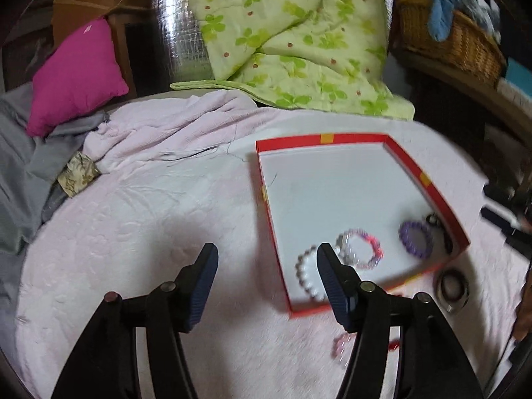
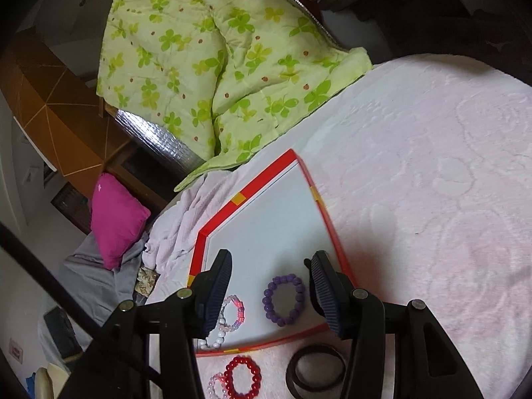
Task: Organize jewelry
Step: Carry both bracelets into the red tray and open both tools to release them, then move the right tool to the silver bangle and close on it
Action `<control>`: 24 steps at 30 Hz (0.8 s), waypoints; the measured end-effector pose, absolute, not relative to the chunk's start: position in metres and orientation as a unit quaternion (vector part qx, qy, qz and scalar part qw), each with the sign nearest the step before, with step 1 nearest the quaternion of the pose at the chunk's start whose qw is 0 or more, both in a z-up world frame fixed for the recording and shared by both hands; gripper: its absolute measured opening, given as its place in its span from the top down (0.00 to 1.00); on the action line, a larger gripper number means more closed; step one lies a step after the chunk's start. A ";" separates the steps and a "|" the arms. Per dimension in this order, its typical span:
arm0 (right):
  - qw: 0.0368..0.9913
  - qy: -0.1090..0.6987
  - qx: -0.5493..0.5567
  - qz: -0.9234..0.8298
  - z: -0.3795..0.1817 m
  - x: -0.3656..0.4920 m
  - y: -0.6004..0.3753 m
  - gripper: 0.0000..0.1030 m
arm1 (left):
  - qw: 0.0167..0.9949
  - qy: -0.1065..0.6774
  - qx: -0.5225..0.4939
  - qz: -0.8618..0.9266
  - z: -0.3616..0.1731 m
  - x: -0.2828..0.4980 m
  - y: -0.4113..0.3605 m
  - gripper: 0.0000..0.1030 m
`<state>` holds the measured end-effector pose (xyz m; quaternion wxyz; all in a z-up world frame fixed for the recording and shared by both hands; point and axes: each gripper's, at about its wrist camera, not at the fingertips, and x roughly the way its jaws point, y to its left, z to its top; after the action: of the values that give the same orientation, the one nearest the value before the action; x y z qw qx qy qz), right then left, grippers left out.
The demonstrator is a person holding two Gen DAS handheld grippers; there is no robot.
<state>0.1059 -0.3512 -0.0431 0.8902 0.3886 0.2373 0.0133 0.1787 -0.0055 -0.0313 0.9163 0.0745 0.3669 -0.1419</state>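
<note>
A shallow red-rimmed box (image 1: pixel 429 179) (image 2: pixel 269 173) with a white floor lies on the pink bedspread. In it lie a white bead bracelet (image 1: pixel 304 277) (image 2: pixel 214 340), a pink-and-clear bracelet (image 1: pixel 364 247) (image 2: pixel 237 312), a purple bead bracelet (image 1: pixel 414 237) (image 2: pixel 284 299) and a dark one (image 1: pixel 439 226). Outside its near edge lie a dark bangle (image 1: pixel 454 287) (image 2: pixel 316 370), a red bead bracelet (image 2: pixel 241 379) and a pale pink one (image 1: pixel 340 347) (image 2: pixel 214 384). My left gripper (image 1: pixel 266 252) is open and empty at the box's left edge. My right gripper (image 2: pixel 271 259) is open and empty above the purple bracelet.
A green clover quilt (image 1: pixel 292 40) (image 2: pixel 206 66) lies behind the box. A magenta cushion (image 1: pixel 74 73) (image 2: pixel 114 219) and grey cloth (image 1: pixel 20 173) lie left. A wicker basket (image 1: pixel 459 43) stands back right. Pink bedspread (image 1: pixel 149 219) (image 2: pixel 432 199) spreads around the box.
</note>
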 end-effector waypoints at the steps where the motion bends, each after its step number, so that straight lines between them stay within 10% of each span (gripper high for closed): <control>1: 0.890 0.238 0.389 0.013 -0.042 0.103 -0.353 0.48 | 0.916 0.367 0.084 -0.140 -0.032 0.175 -0.006 0.39; 24: 0.842 0.327 0.430 0.019 -0.076 0.023 -0.356 0.48 | 0.881 0.435 0.056 -0.176 -0.067 0.086 0.006 0.31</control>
<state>0.0234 -0.3557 -0.0763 0.8416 0.4297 0.3266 0.0191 0.0857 0.0055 -0.0669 0.8814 0.0557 0.4347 -0.1761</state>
